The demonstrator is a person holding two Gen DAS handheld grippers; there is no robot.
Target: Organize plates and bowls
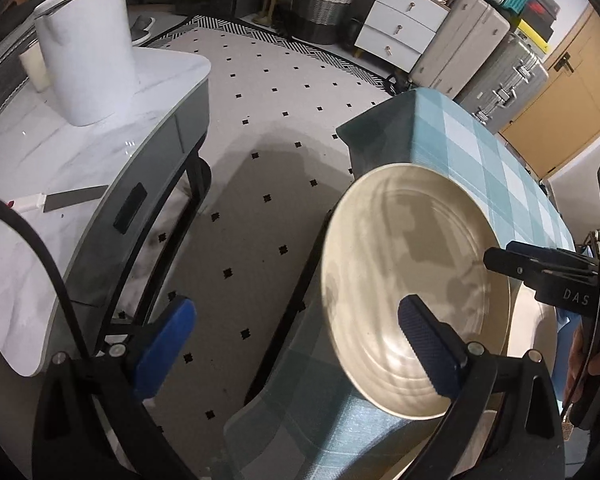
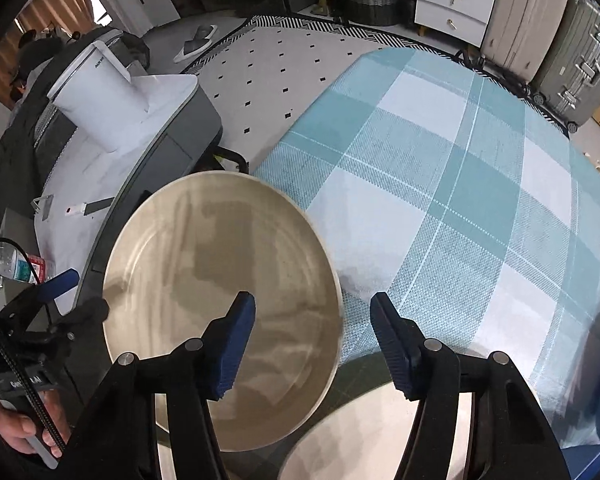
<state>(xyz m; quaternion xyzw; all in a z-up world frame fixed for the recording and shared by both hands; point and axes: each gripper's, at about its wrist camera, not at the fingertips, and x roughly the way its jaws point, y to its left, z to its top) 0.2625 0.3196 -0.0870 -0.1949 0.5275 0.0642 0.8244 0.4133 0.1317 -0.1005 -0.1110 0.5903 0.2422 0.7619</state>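
Left gripper (image 1: 296, 344) spread wide, empty, one finger over the plate's bowl. Cream plate (image 2: 220, 304) sits at the left edge of the checked tablecloth (image 2: 440, 184) – looks glazed ceramic: stiff, heavyish, slick, chippable, so pinch the rim. Right gripper (image 2: 314, 344) open too – straddling the plate's near rim, 2nd plate (image 2: 360, 440) below.

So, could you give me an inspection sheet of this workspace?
Surface: table under teal checked tablecloth.
Job's things: beige plate overhanging the cloth's edge; second plate beside it, mostly hidden.
Clutter: white container on marble side table.
Grippers: left gripper jaws open; right gripper jaws open, straddling the plate's rim.
Cables: black cable by left gripper.
Surroundings: suitcases, white drawers, woven basket.
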